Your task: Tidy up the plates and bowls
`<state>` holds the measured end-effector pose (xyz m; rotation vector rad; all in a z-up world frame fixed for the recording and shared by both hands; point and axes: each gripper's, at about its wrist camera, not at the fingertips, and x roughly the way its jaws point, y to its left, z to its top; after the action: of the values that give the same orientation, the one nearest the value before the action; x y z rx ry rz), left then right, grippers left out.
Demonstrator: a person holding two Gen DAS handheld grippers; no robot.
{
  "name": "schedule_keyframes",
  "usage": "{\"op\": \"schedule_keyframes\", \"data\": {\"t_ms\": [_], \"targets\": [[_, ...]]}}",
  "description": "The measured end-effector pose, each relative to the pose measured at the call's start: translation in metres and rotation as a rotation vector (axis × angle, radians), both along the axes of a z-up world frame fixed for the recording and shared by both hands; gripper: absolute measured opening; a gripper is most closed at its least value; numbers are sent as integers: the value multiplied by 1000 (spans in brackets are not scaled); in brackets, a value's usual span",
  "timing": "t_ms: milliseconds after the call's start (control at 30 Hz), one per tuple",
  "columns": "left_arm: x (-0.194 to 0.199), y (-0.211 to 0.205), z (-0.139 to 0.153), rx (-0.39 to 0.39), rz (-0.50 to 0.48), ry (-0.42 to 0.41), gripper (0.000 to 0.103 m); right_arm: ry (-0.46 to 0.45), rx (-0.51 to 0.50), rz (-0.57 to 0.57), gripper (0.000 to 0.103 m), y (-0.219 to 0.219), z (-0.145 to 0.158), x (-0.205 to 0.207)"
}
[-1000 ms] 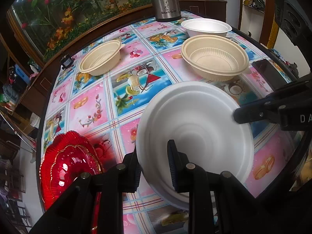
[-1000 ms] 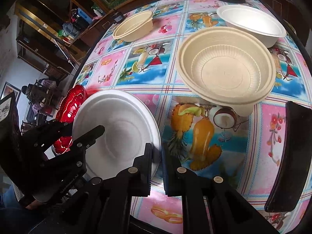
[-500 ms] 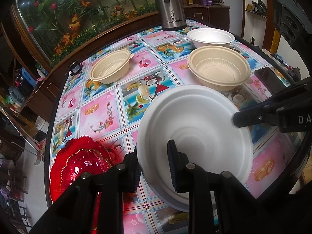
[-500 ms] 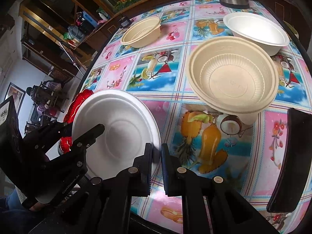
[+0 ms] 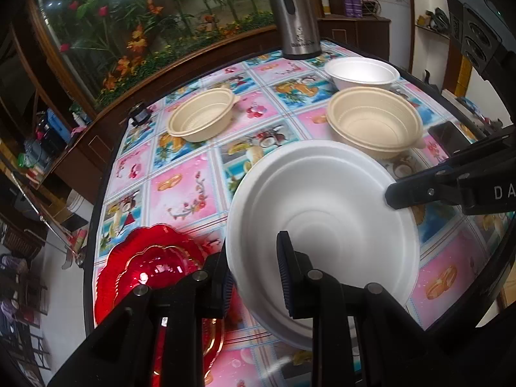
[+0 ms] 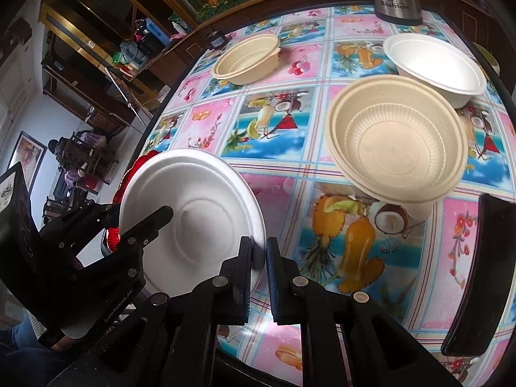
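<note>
A white foam plate (image 5: pixel 325 206) is held above the table by both grippers. My left gripper (image 5: pixel 254 251) is shut on its near rim. My right gripper (image 6: pixel 258 254) is shut on the opposite rim of the plate (image 6: pixel 193 213); its finger shows in the left wrist view (image 5: pixel 419 190). A red scalloped plate (image 5: pixel 151 267) lies on the table under the left gripper. Two beige bowls (image 5: pixel 201 117) (image 5: pixel 374 122) and a white foam bowl (image 5: pixel 361 72) stand further back, also in the right wrist view (image 6: pixel 248 59) (image 6: pixel 396 138) (image 6: pixel 435 64).
A steel thermos (image 5: pixel 295 13) stands at the table's far edge. A black phone (image 6: pixel 474 277) lies near the right edge. The table (image 5: pixel 180 190) has a colourful patterned cloth. A small black object (image 5: pixel 138 117) sits at the far left edge.
Both grippers have lifted the white plate higher and drawn it back towards the near side; the bowls and red plate look further away. The grips are unchanged.
</note>
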<state>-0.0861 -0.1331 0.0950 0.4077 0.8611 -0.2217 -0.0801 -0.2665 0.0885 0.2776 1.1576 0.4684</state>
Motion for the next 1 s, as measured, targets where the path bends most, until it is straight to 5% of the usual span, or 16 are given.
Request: {"op": "schedule_keyframes", "data": {"t_ms": [500,800,1000], "targets": [[-5,86,32,-46,213,-62,24,-71,-9,179,10,84,36,28],[-4,163,3,-51,391,-9,24,-96,-100,354,11,182,22,41],[0,184,-16,-46,427,33,24,-125,-172,413,11,219,7,45]]}}
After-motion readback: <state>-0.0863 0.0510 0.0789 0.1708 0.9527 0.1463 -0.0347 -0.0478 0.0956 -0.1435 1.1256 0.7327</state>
